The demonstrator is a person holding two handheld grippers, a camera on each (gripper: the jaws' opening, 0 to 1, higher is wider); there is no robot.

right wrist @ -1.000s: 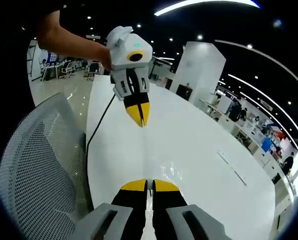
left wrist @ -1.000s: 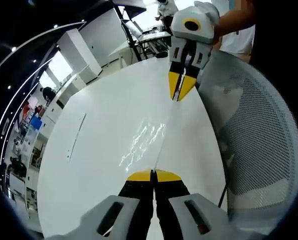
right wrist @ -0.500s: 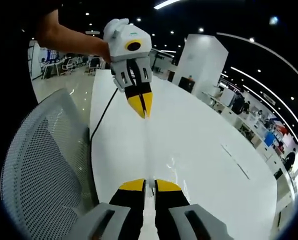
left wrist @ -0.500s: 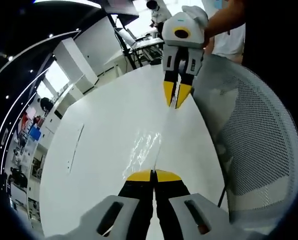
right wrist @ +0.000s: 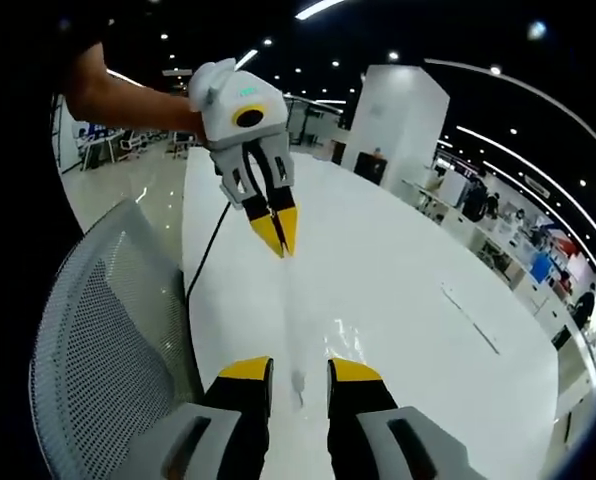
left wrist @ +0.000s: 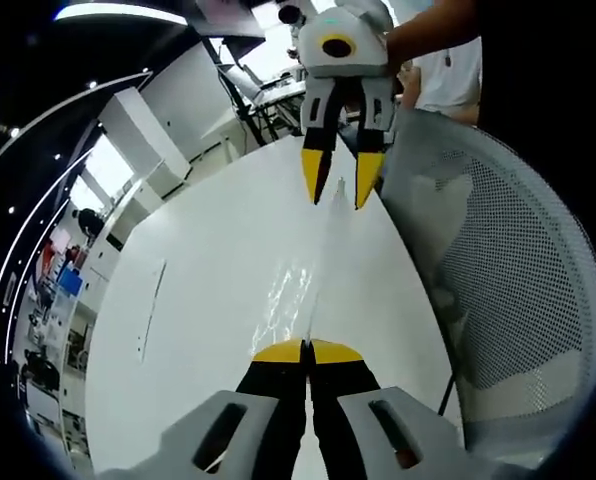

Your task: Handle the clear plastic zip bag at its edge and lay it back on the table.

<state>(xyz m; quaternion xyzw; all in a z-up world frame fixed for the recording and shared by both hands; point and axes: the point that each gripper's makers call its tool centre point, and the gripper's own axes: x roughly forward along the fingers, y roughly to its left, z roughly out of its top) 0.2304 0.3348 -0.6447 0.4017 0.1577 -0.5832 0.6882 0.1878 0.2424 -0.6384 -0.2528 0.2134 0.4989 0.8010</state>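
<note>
- Left tool (left wrist: 306,350): clenched on the zip bag's (left wrist: 296,290) edge.
- Right tool (right wrist: 298,369): released, jaws spread.
- Bag above the white bench (left wrist: 208,260).

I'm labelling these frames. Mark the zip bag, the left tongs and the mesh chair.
zip bag (left wrist: 296,290), left gripper view, on its glinting crinkled film.
left tongs (right wrist: 278,240), right gripper view, between the shut yellow tips pinching the bag's edge.
mesh chair (left wrist: 508,290), left gripper view, on its white mesh back.
</note>
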